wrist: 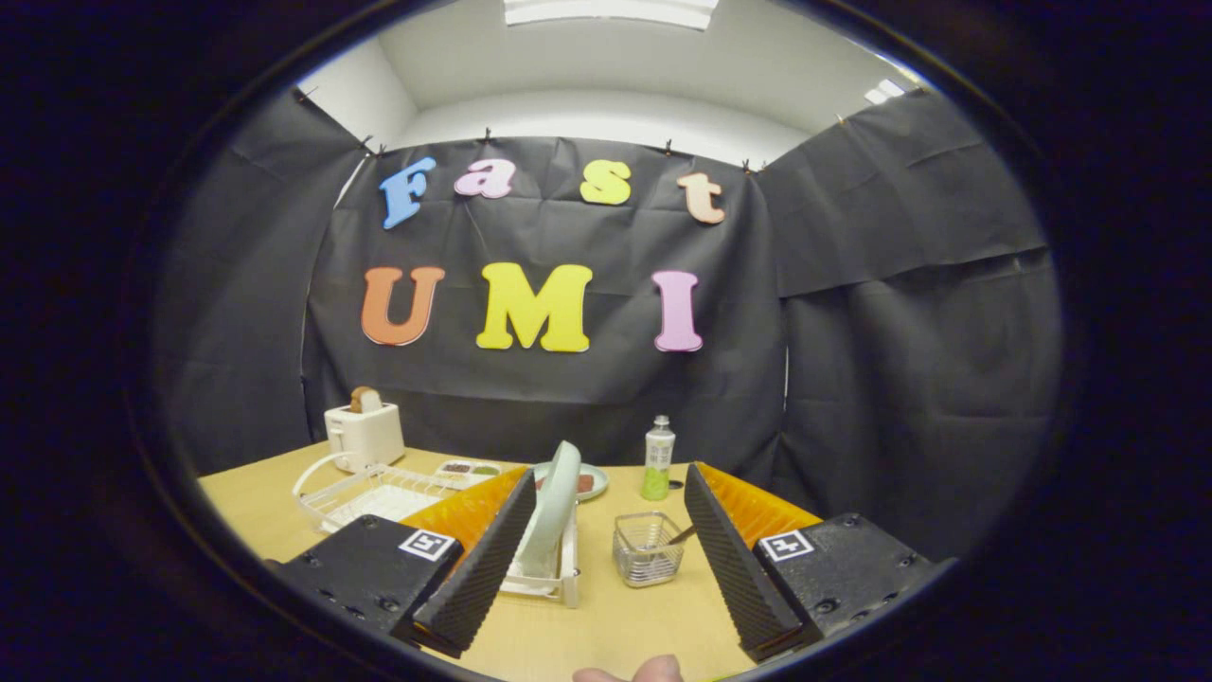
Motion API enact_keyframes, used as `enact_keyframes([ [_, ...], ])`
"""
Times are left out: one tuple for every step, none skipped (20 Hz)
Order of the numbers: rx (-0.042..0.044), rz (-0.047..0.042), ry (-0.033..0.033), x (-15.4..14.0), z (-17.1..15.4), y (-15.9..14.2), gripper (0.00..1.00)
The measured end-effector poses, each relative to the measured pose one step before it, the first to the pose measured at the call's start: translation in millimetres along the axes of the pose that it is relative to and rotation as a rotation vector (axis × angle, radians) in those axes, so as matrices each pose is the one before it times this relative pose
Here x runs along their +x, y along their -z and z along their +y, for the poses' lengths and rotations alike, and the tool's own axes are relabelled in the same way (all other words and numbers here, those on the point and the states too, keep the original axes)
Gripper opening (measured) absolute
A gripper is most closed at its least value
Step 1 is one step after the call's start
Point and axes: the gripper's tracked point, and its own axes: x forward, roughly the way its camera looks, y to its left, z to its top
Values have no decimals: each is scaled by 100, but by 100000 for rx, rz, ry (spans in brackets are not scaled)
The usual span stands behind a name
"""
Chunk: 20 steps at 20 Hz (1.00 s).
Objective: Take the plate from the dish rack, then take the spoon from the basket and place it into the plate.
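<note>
1. The gripper (606, 554) is spread wide, with nothing between its fingers (483, 559); both fingers hang just above the tan surface (606, 625).
2. The plate (552, 511), pale green, stands on edge in the dish rack (568, 568), leaning slightly. It sits just inside the left finger, close beside that finger's inner face, though whether they touch cannot be told.
3. The dish rack is white, and its near end lies between the fingers, toward the left one.
4. The basket (648, 549), a small square wire one, stands on the surface ahead of the gap, nearer the right finger and apart from the rack.
5. The spoon (680, 536) rests in the basket, its handle leaning out over the rim toward the right finger.
6. Beyond the fingers stands a small bottle (658, 459) with green contents, and near it a second plate (592, 481) lying flat with something dark on it.
7. Farther left are a larger white wire rack (365, 493) and a white toaster (364, 434) with a slice of bread in its slot.
8. A fingertip (630, 673) of the person shows below the gripper.
</note>
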Motion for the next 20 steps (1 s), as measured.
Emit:
enact_keyframes([
  [451, 2245, -1337, 879, 680, 152, 100],
  [288, 1960, -814, 929, 695, -59, 100],
  [-838, 2302, -634, 1185, 664, 21, 100],
  [-926, 1914, -670, 1153, 565, -16, 100],
  [-305, 1942, -334, 1256, 649, -13, 100],
  [-629, 1807, -369, 1218, 396, 92, 100],
  [-1064, 2962, 69, 1440, 282, 366, 100],
  [289, 2619, 684, 1237, -90, 260, 100],
  [199, 2503, 565, 1197, -106, 328, 100],
  [193, 2701, 357, 1106, -24, 217, 100],
  [167, 1999, 443, 1005, 63, 273, 100],
  [119, 2424, 444, 1136, -30, 207, 100],
  [1430, 3206, -54, 1227, 79, 214, 100],
  [1850, 3142, -783, 998, 179, 158, 100],
  [2100, 2828, -327, 795, 165, 248, 100],
  [2016, 2493, -265, 618, 149, 88, 99],
  [1579, 1812, -86, 424, 79, 63, 98],
  [1535, 1519, -22, 374, 12, 53, 91],
  [898, 1475, 48, 18, 107, 64, 83],
  [643, 1430, -329, 164, 115, 45, 76],
])
